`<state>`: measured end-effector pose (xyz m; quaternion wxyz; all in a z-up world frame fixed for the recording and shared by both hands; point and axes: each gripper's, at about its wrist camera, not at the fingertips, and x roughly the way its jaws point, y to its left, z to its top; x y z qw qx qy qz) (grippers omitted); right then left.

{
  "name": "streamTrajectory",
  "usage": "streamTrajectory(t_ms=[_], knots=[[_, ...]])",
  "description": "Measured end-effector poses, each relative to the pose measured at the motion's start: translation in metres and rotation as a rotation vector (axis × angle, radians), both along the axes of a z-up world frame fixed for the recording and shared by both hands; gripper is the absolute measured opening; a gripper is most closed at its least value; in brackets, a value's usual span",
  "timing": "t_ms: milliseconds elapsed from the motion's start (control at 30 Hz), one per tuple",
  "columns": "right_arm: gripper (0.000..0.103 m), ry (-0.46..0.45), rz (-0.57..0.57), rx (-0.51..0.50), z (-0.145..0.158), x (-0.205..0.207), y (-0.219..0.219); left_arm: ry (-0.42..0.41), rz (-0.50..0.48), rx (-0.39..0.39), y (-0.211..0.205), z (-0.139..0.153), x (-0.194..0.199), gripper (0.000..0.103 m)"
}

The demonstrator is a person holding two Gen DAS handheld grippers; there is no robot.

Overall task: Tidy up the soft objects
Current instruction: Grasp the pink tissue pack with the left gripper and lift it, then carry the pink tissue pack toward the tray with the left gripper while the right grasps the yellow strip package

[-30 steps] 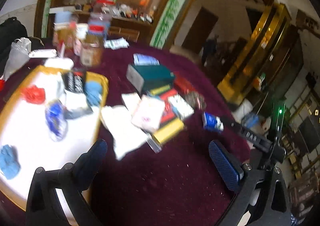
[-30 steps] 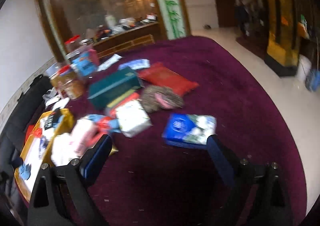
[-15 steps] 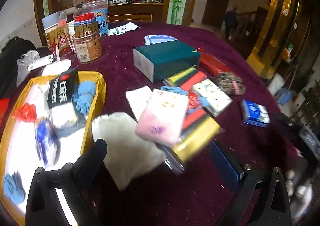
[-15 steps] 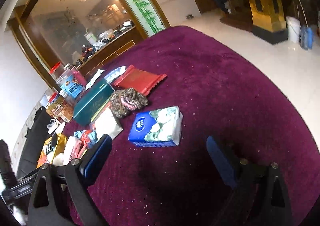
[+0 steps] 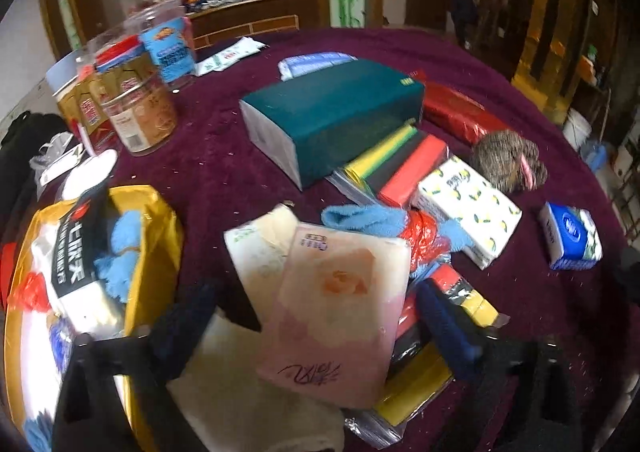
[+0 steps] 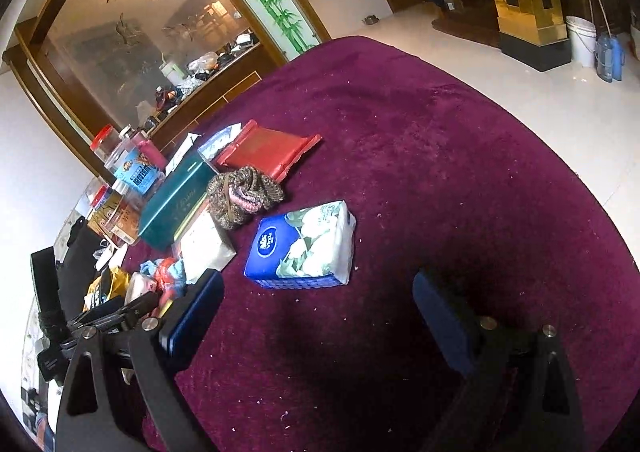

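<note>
You're working over a round worktop [image 6: 440,180] in maroon velvet, tiled floor and a glass-fronted cabinet behind it. Your left gripper [image 5: 312,316] has just been closing, jaws straddling the pink tissue pack [image 5: 340,312]; I can't tell whether the pads are touching it. Your right gripper [image 6: 316,316] is standing wide, holding nothing, the blue tissue pack [image 6: 304,244] lying just beyond it. Only the left view is showing the yellow tray [image 5: 156,252] at near left; only the right view is showing the white bucket [image 6: 580,40].
</note>
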<state>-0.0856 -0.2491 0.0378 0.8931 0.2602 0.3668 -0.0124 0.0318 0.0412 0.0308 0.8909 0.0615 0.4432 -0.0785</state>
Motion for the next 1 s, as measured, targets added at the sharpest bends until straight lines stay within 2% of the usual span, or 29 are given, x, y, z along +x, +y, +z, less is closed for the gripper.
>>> streamTrajectory(t_ms=[33, 67, 133, 333, 433, 633, 733, 833, 933, 1000], knots=[[0.095, 0.001, 0.000, -0.003, 0.000, 0.000, 0.001, 0.010, -0.016, 0.011, -0.002, -0.003, 0.001, 0.059], [0.095, 0.004, 0.001, -0.006, -0.001, 0.001, 0.001, 0.012, -0.020, 0.015, -0.003, -0.004, 0.001, 0.058], [0.095, 0.012, 0.003, -0.010, -0.002, 0.002, 0.003, 0.040, -0.024, -0.012, -0.001, -0.006, 0.000, 0.058], [0.095, 0.017, 0.007, -0.017, -0.003, 0.002, 0.004, -0.009, -0.014, -0.156, 0.016, 0.021, -0.020, 0.058], [0.095, 0.018, 0.012, -0.015, -0.003, 0.002, 0.004, -0.044, -0.024, -0.278, 0.028, 0.047, -0.043, 0.058], [0.095, 0.000, 0.056, -0.043, 0.004, 0.000, 0.016, -0.090, -0.055, -0.429, 0.055, 0.078, -0.093, 0.058], [0.095, -0.002, 0.100, -0.063, 0.015, -0.010, 0.032, -0.099, -0.041, -0.476, 0.076, 0.084, -0.117, 0.058], [0.095, 0.054, 0.196, -0.045, 0.020, -0.009, 0.064, -0.125, -0.012, -0.482, 0.100, 0.086, -0.134, 0.058], [0.095, 0.142, 0.337, 0.062, 0.009, 0.005, 0.099, -0.158, 0.051, -0.473, 0.125, 0.082, -0.150, 0.058], [0.095, 0.210, 0.383, 0.119, -0.002, 0.018, 0.122, -0.174, 0.099, -0.481, 0.142, 0.076, -0.160, 0.058]])
